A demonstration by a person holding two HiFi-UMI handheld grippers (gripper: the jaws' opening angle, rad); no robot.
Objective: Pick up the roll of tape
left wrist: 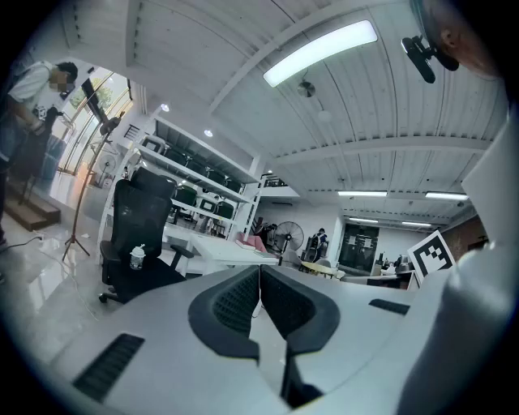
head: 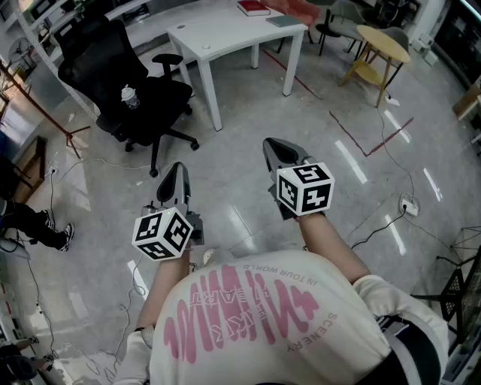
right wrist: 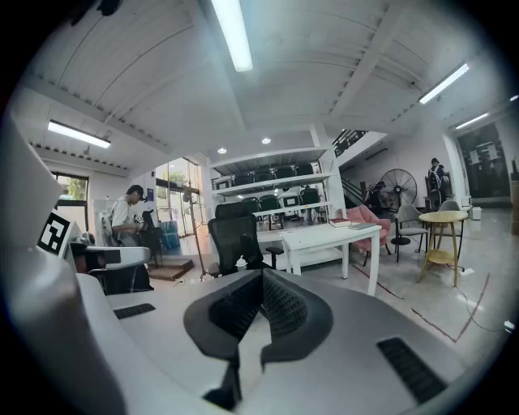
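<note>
Since no view shows a roll of tape, neither on the long white worktop (head: 218,34) nor on the glossy grey floor (head: 323,128), the step in hand is, as I judge it, finding it before any reach.

Both tools are held out in front of the person's body above bare floor. The left gripper (left wrist: 259,272) has its ribbed black pads pressed together with nothing between them. The right gripper (right wrist: 261,274) is likewise fully closed and empty, tipped slightly downward.

The nearest candidate is a small pale lidded thing (head: 130,96) on the seat of the black mesh office chair (head: 101,56), but it looks more like a drinks cup than tape, and I cannot tell for sure. A flat red book (head: 253,8) lies at the worktop's far end.

To do this well, walk closer and scan the worktop and chair seat first. Choose the gripper on the tape's side and spread its jaws wide before closing in. Approach so one pad goes inside the roll's hole and the other outside its wall, since shut jaws would only knock it away.
</note>
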